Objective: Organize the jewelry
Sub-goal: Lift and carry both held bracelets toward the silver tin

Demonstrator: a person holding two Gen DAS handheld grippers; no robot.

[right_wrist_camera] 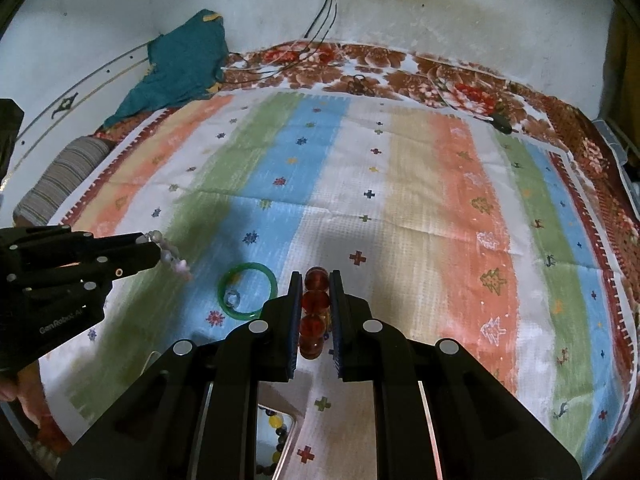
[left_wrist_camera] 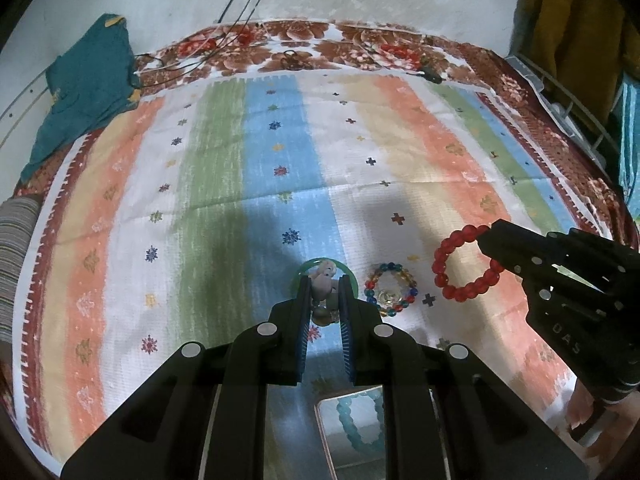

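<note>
My left gripper (left_wrist_camera: 325,280) is shut on a pale bead bracelet (left_wrist_camera: 323,290), held just above a green bangle (left_wrist_camera: 297,278) that lies on the striped cloth. From the right wrist view the same gripper (right_wrist_camera: 154,242) enters from the left, the pale bracelet (right_wrist_camera: 173,258) dangling off its tip. The green bangle (right_wrist_camera: 248,292) there has a small clear piece inside it. My right gripper (right_wrist_camera: 316,276) is shut on a red bead bracelet (right_wrist_camera: 315,304), which hangs as a ring (left_wrist_camera: 466,266) from its tip (left_wrist_camera: 486,236). A multicolour bead bracelet (left_wrist_camera: 390,290) rests between them.
An open box (left_wrist_camera: 326,432) under the left gripper holds a turquoise bracelet (left_wrist_camera: 360,420); a box edge (right_wrist_camera: 292,436) under the right gripper shows dark and yellow beads. A teal garment (left_wrist_camera: 88,84), cables (left_wrist_camera: 240,12), a striped cushion (left_wrist_camera: 16,248) and a wire rack (left_wrist_camera: 568,108) ring the cloth.
</note>
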